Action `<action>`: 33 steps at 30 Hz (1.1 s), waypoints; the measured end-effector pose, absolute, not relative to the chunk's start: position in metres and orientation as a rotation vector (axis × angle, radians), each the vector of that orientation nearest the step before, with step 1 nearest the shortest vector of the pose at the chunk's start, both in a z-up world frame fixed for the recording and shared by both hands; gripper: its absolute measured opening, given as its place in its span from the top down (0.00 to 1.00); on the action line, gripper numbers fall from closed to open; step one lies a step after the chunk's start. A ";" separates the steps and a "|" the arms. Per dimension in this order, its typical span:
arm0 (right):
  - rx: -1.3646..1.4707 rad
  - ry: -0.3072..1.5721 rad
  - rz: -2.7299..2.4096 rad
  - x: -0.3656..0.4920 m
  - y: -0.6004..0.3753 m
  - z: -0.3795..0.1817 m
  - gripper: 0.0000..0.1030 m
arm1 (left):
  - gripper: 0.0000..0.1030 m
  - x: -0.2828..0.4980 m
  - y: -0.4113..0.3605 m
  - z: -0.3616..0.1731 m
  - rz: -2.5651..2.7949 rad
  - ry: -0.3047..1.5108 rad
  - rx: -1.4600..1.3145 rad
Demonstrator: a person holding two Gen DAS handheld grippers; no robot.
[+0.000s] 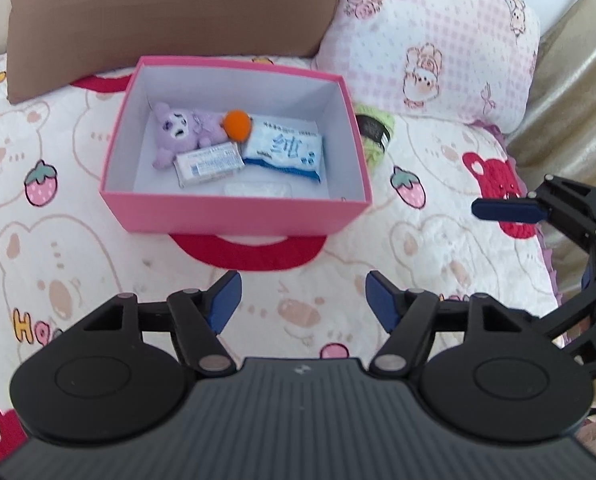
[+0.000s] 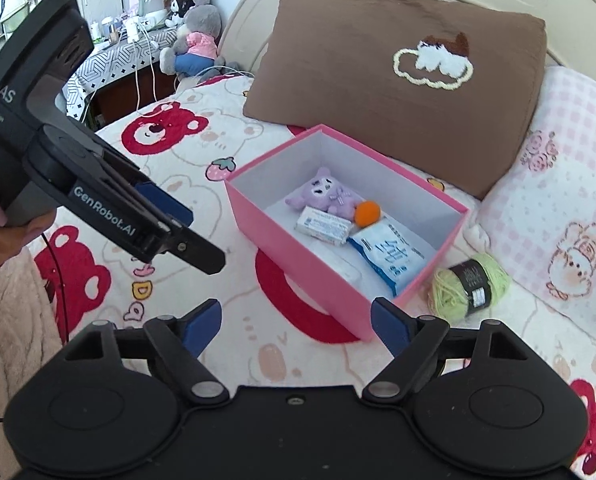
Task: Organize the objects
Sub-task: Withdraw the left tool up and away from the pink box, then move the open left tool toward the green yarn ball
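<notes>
Landmark: pink box [image 1: 234, 216], open-topped, on the bear-print bedspread [image 1: 58, 240].
Box contents: purple plush toy [image 1: 186, 130] at the far left corner; orange ball [image 1: 237, 123] touching it; white carton [image 1: 209, 163] in front of the plush; blue-and-white tissue pack [image 1: 284, 150] to the right; a clear wrapped pack [image 1: 258, 190] against the near wall.
Outside the box: green yarn ball [image 2: 472, 282] just beside its right wall.
Behind the box: brown pillow [image 2: 398, 76]; pink checked pillow [image 1: 430, 40] to its right.
My left gripper [image 1: 302, 300]: short of the box's near wall, jaws apart, nothing between them.
My right gripper [image 2: 296, 320]: near the box's front corner, jaws wide, empty.
</notes>
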State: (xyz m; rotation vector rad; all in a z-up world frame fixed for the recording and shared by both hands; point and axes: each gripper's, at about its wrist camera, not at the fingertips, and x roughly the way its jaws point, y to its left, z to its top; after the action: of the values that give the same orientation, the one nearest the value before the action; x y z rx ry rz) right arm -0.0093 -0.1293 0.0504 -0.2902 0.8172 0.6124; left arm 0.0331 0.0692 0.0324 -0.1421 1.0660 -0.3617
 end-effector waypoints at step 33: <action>-0.337 0.618 0.501 0.012 -0.277 -0.017 0.11 | 0.15 0.102 -0.111 -0.003 -0.441 1.098 -0.206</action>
State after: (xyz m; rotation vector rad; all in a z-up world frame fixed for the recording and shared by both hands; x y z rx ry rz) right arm 0.0125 -0.2766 -0.0169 -0.3373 0.6181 0.5007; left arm 0.1025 -0.1106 -0.0034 -0.2055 1.0984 -0.4408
